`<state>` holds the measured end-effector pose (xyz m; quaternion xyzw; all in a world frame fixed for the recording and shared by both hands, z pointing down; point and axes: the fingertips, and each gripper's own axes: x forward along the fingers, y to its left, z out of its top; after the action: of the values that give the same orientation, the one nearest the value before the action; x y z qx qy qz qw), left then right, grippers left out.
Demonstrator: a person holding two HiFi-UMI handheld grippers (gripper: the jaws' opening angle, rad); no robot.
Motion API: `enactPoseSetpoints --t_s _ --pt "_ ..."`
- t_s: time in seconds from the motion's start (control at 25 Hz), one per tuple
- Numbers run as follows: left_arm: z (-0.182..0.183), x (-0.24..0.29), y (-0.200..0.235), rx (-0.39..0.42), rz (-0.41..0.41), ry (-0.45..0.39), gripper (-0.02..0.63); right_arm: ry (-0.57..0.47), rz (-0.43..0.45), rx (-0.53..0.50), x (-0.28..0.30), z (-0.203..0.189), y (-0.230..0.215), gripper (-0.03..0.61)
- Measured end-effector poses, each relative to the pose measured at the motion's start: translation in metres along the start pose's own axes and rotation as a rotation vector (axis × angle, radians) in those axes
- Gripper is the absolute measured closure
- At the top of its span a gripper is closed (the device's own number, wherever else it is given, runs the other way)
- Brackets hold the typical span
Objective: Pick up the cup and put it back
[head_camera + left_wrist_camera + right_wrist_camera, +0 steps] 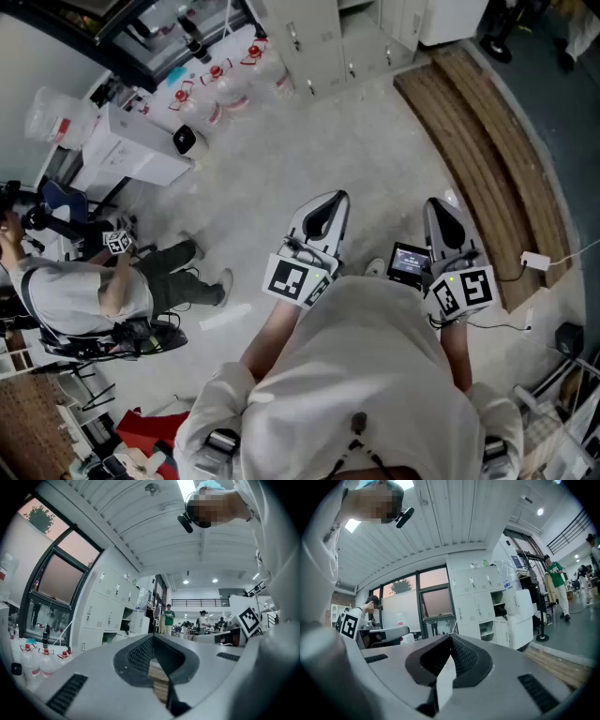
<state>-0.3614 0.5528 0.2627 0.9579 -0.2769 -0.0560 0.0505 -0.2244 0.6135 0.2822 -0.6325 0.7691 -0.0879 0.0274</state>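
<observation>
Head view: left hand-held gripper (324,214) and right hand-held gripper (444,217) are pointed toward twelve o'clock, jaws pressed together, empty; no cup is seen, so one must first be found.

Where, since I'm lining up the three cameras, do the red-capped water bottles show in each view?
Head view: the water bottles stand near the top, left of centre, just left of the lockers.
Left gripper view: at the lower left edge, below the window.
Right gripper view: not to be made out.
Shared landmark: the white lockers, which also show in the left gripper view and the right gripper view.
</observation>
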Motion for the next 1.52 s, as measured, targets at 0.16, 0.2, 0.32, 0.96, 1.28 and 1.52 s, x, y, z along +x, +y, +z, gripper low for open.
enactPoseSetpoints --t_s 0.16,0.2,0.32,0.96,1.28,1.52 --pt "0.006 -0.027 0.005 -0.009 -0.004 -0.009 0.606 0.037 -0.026 0.003 -0.008 -0.009 0.02 0.554" --pt "0.008 -0.035 0.008 -0.007 -0.008 -0.009 0.606 0.04 -0.03 0.007 -0.007 -0.01 0.026 0.554" --pt "0.009 -0.061 0.024 -0.014 -0.016 0.005 0.606 0.041 -0.029 0.016 0.005 -0.016 0.055 0.554" --pt "-0.004 -0.082 0.033 -0.027 -0.057 0.052 0.606 0.055 -0.064 0.01 0.001 -0.02 0.086 0.554" --pt "0.002 -0.015 -0.009 -0.014 -0.027 0.046 0.606 0.014 -0.034 0.018 -0.023 0.002 0.005 0.554" --pt "0.009 0.018 -0.036 0.037 0.024 0.003 0.606 -0.055 0.002 0.014 -0.036 0.018 -0.046 0.554"
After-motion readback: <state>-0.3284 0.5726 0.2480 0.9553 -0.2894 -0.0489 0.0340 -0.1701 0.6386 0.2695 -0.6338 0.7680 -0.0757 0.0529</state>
